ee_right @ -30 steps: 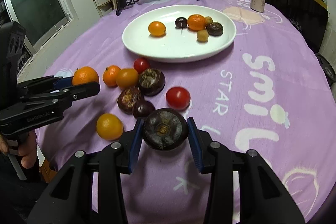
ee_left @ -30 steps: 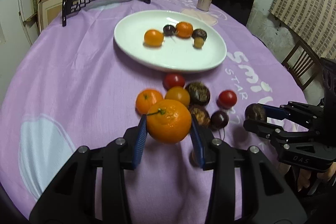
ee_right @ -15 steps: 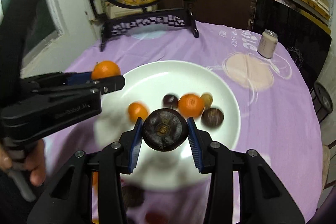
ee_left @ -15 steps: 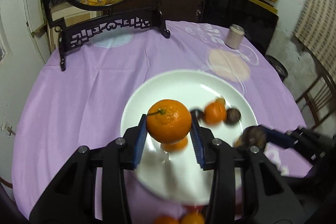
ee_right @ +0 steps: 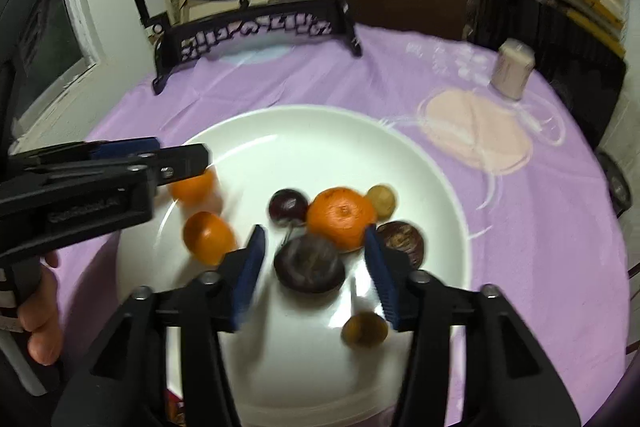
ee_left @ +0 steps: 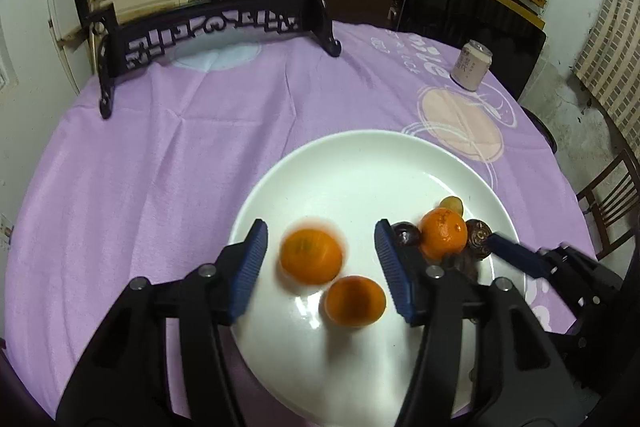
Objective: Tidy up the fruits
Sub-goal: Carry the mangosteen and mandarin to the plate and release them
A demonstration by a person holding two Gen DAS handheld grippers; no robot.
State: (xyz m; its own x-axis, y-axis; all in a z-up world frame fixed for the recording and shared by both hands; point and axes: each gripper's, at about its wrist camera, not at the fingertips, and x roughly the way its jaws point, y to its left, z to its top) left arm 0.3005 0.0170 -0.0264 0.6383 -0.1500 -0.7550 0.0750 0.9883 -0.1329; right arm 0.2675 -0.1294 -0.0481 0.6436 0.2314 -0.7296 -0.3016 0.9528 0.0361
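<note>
A white plate (ee_left: 360, 163) (ee_right: 320, 131) lies on the purple cloth. My left gripper (ee_left: 320, 255) is open above it; a blurred orange (ee_left: 311, 255) sits free between its blue pads, with a second orange (ee_left: 355, 301) beside it. My right gripper (ee_right: 312, 259) is open over the plate; a dark passion fruit (ee_right: 309, 263) lies free between its pads. A tangerine (ee_right: 342, 221), a dark plum (ee_right: 287, 205), another passion fruit (ee_right: 402, 239) and small brown fruits (ee_right: 382, 201) (ee_right: 365, 331) lie around. The left gripper shows in the right wrist view (ee_right: 184, 159).
A black carved stand with a round deer picture (ee_left: 208, 27) stands at the table's far edge. A small can (ee_left: 471, 66) stands at the far right. A wooden chair (ee_left: 612, 199) is beyond the right edge. Dark shelves line the back wall.
Both grippers moved from the loose fruit to over the plate, then opened. The orange left the left jaws and the passion fruit left the right jaws; both now lie on the plate.
</note>
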